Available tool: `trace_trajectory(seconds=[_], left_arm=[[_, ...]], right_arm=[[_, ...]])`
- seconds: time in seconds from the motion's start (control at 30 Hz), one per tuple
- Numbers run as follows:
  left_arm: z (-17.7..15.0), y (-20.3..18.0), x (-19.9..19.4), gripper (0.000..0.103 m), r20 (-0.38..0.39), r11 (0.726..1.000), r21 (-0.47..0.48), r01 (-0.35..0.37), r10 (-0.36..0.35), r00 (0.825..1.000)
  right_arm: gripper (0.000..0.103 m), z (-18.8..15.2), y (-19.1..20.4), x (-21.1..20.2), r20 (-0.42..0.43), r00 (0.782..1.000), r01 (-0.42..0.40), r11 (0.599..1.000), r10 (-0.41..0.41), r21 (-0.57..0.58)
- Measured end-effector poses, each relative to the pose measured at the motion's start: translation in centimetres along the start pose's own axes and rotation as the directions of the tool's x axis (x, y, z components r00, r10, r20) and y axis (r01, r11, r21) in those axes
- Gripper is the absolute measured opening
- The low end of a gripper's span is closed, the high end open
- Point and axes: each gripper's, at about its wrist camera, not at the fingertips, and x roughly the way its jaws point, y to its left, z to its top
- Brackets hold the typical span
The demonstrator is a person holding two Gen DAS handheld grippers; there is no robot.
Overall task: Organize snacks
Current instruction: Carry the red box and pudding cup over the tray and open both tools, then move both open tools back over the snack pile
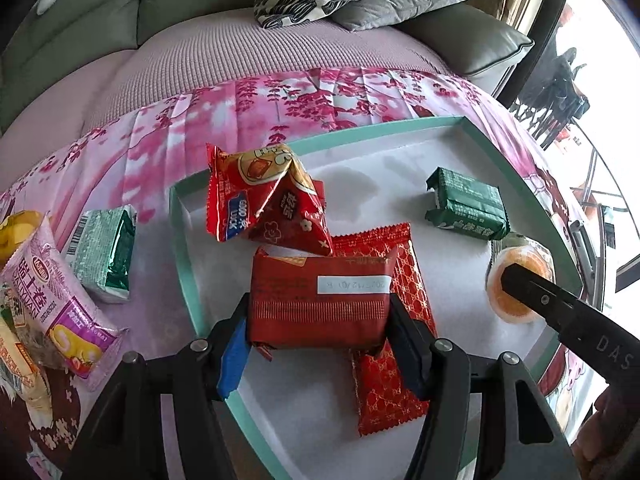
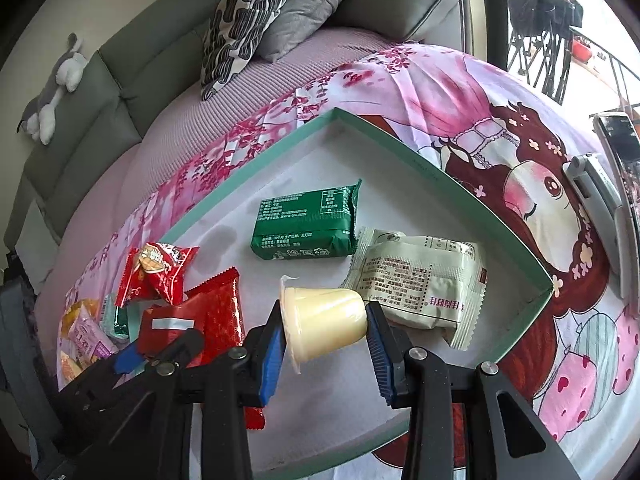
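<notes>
Fingers (image 1: 236,348) of the left gripper (image 1: 320,340) clamping a dark red packet (image 1: 320,304) from both sides, holding it just above the tray floor, over a flat red patterned wrapper (image 1: 384,384) lying near the tray's near left edge. Fingers (image 2: 272,356) of the right gripper (image 2: 326,344) pinching a pale yellow jelly cup (image 2: 324,320) on its side, lid toward the left, hovering over the near middle of the tray (image 2: 384,132).

Moving outward inside the tray: a red triangular pouch (image 1: 276,200) leaning against the left rim, a green wrapped bar (image 2: 306,224) lying flat toward the far middle, a pale cream packet (image 2: 420,280) resting near the right corner, touching the green bar's end.

Seeing, then, four snacks lying within the mint rim and two more being carried above it, neither yet set down.

Still waiting outside, just beyond the tray's left edge on the pink floral cloth (image 1: 260,108): a silvery green packet (image 1: 104,252), a purple-and-pink cake pouch (image 1: 56,300), and further yellow and white wrappers at the very edge, too cut off to count.

Judging the job past halfway: releasing both held items next, then fetching the pile on the left. Noting no strict sorting yet, though reds are gathering on the left side and the rest on the right.
</notes>
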Motion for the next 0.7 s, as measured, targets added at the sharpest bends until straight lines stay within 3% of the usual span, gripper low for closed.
trace_trajectory(seconds=[0.33, 0.6, 0.7], left_arm=[[-0.2, -0.1, -1.3, 0.071, -0.007, 1.0, 0.002, -0.021, 0.021, 1.0], [-0.3, 0.3, -3.0, 0.072, 0.017, 0.999, -0.012, -0.05, 0.051, 0.999], [-0.2, 1.0, -3.7, 0.081, 0.037, 0.996, -0.042, -0.075, 0.076, 0.996]], right_arm=[[0.042, -0.1, 0.0, 0.3, -0.017, 0.999, 0.031, 1.0, -0.031, -0.007], [0.061, -0.1, 0.6, -0.1, -0.001, 0.999, 0.033, 0.998, -0.034, -0.045], [0.068, -0.1, 0.6, -0.4, 0.014, 0.999, 0.035, 0.998, -0.034, -0.048]])
